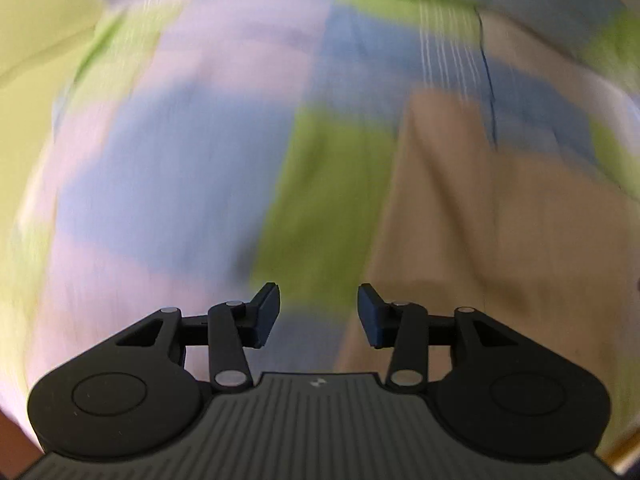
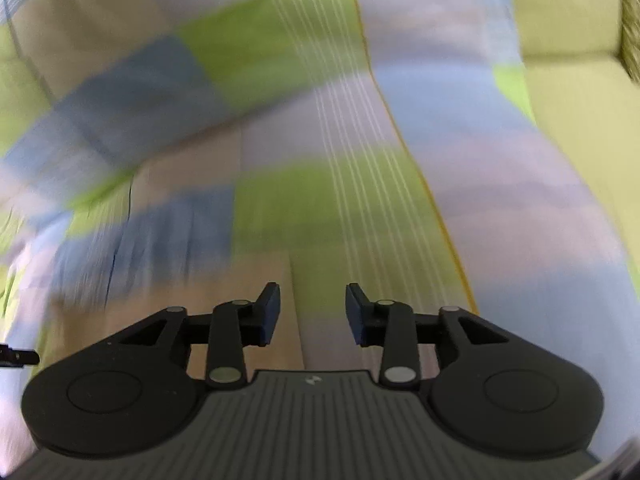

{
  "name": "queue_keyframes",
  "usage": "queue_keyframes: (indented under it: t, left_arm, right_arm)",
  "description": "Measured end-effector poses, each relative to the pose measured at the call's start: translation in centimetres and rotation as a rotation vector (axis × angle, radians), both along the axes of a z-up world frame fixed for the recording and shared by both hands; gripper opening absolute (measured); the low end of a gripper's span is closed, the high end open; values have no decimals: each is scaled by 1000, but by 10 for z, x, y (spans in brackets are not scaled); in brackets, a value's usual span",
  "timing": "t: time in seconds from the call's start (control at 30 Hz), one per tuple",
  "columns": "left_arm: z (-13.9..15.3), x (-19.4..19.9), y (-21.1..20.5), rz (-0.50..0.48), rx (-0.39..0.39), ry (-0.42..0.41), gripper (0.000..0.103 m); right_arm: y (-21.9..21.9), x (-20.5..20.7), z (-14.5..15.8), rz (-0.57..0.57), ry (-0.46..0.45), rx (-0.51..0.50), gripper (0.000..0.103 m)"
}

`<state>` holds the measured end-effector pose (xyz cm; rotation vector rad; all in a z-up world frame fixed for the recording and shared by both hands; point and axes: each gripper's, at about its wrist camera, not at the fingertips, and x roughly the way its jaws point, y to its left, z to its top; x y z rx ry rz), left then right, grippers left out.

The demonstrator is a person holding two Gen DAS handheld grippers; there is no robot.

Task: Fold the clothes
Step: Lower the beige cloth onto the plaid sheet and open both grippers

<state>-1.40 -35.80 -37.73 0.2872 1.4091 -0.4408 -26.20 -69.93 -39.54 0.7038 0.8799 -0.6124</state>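
The cloth (image 2: 280,200) fills most of both wrist views: a thin checked fabric in blocks of green, blue, lilac and tan, with a band of fine white stripes and a narrow orange hem running up the right wrist view. It lies spread over a pale yellow-green surface (image 2: 568,92), which shows bare beyond the hem at the right of that view and at the far left of the left wrist view. Both pictures are smeared by motion, so fine creases are hard to read, but a soft ridge crosses the upper left of the right wrist view, and a dark seam line is visible there too.

It looks light, limp and easily rumpled: it should drape and sag from any single hold, and one layer could slide over another. A firm pinch on the hemmed edge or a corner, with the two holds well apart, would probably keep it flat while it is carried over.

The left gripper (image 1: 319,312) hangs over a green block beside a tan patch (image 1: 460,220), fingers (image 1: 266,312) spread, nothing between them. The right gripper (image 2: 313,312) is above tan and green squares, its fingers (image 2: 270,312) also apart and empty. Whether either touches the fabric, I cannot tell.
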Motion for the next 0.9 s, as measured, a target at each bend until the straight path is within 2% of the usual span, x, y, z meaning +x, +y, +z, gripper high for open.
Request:
queue_keyframes:
  t: [0.13, 0.27, 0.3, 0.33, 0.37, 0.4, 0.5, 0.63, 0.73, 0.77, 0.87, 0.9]
  left_arm:
    - [-17, -37, 14, 30, -14, 5, 47]
    - [-27, -48, 9, 43, -81, -48, 46]
    - [-29, -50, 5, 33, -96, -62, 42]
    - [-30, -52, 3, 18, -104, -73, 27]
    - [-31, -53, 0, 1, -110, -80, 5]
    - [-32, -54, -2, -18, -119, -84, 1]
    - [-31, -58, -6, -53, -127, -105, 0]
    - [-18, -74, -6, -106, -100, -202, 0]
    - [-4, -89, -3, -146, -42, -302, 0]
    - [0, -94, -3, -156, -27, -329, 0]
    - [3, -113, -11, -209, 48, -424, 1]
    - [-4, -118, -11, -218, 78, -414, 1]
  right_arm:
    - [31, -45, -6, 4, 17, 84, 37]
    - [54, -80, -11, 16, -47, 132, 40]
    - [54, -84, -13, 11, -64, 139, 41]
    - [54, -88, -15, 5, -81, 146, 42]
    - [54, -92, -16, -3, -98, 154, 42]
    - [52, -96, -18, -19, -120, 167, 42]
    - [45, -103, -26, -73, -170, 209, 42]
    - [40, -97, -40, -72, -208, 258, 41]
    - [47, -79, -41, 4, -168, 241, 2]
    - [52, -73, -39, 32, -146, 221, 2]
    - [64, -76, -19, 18, -141, 120, 2]
    - [67, -78, -15, 5, -132, 108, 2]
